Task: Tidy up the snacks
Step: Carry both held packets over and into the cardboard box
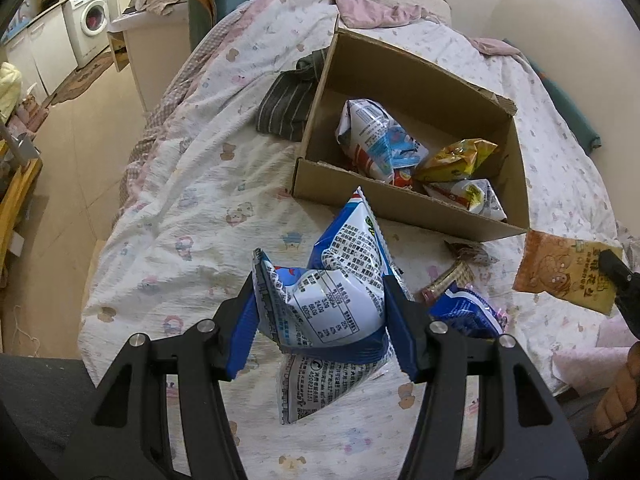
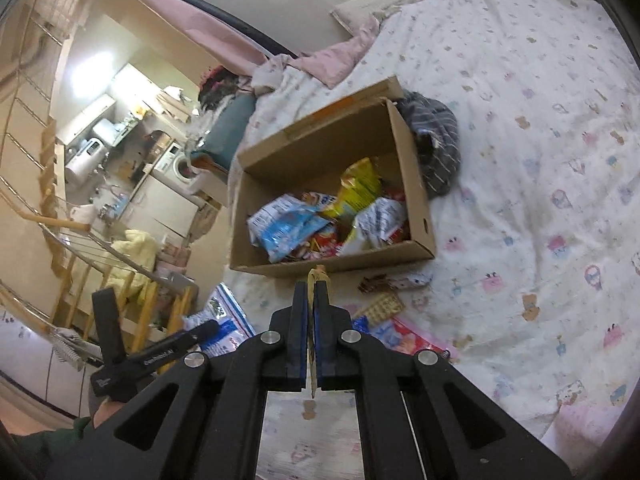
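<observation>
While right tongs [image 2: 311, 296] pinch an orange packet [image 1: 568, 276], left tongs [image 1: 320, 300] clamp a crumpled blue-white bag [image 1: 332, 296].

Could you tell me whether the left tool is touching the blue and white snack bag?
Touching. The left wrist view shows the left tool with both fingers pressed into the sides of the snack bag, crumpling it and holding it above the bed.

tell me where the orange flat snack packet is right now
In the left wrist view, the orange flat snack packet hangs in the right gripper, just right of the brown cardboard box.
</observation>
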The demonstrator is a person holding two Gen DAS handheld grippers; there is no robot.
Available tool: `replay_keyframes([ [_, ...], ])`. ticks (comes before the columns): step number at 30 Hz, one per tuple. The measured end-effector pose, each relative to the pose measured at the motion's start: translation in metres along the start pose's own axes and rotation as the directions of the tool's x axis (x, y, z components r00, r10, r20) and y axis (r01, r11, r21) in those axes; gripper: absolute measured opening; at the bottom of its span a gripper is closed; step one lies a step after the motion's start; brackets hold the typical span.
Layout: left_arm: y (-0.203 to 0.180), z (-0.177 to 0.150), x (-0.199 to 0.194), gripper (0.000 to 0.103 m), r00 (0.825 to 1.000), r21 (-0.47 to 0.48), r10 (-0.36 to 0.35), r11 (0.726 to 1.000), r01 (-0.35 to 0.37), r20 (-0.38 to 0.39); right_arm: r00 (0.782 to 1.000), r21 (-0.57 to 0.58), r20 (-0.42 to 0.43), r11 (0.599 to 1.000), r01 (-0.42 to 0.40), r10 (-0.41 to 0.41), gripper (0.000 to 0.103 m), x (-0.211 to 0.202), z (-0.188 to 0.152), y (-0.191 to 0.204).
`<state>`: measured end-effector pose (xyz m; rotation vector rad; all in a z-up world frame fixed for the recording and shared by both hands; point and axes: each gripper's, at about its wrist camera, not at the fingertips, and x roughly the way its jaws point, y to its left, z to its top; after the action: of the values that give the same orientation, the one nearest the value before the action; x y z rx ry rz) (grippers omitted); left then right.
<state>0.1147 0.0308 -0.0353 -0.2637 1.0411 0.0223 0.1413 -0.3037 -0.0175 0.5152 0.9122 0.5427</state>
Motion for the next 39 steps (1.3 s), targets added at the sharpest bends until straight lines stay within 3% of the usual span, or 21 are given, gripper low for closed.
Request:
replay_keyframes([
  [9,-0.006,0.038,-0.025,0.054,0.999,0.025,-0.024,0.999,0.023,0.032,0.999,-0.036,0.029,0.999,-0.025,0.026,0.002,-0.003,0.020,0.013],
  [19,-0.022,0.079,-0.038,0.054,0.997,0.123,-0.010,0.992,0.000,0.082,0.996,-0.038,0.078,0.999,-0.039,0.041,0.002,0.010,0.061,0.026],
  [31,-0.049,0.137,-0.020,0.054,0.992,0.180,-0.031,0.984,0.009,0.123,0.998,-0.033,0.061,0.999,-0.015,0.017,0.002,0.057,0.113,0.022],
  [39,-0.060,0.166,0.022,0.054,0.993,0.169,-0.031,0.986,0.012,0.111,1.000,0.002,-0.005,1.000,0.023,-0.023,0.002,0.109,0.124,-0.001],
])
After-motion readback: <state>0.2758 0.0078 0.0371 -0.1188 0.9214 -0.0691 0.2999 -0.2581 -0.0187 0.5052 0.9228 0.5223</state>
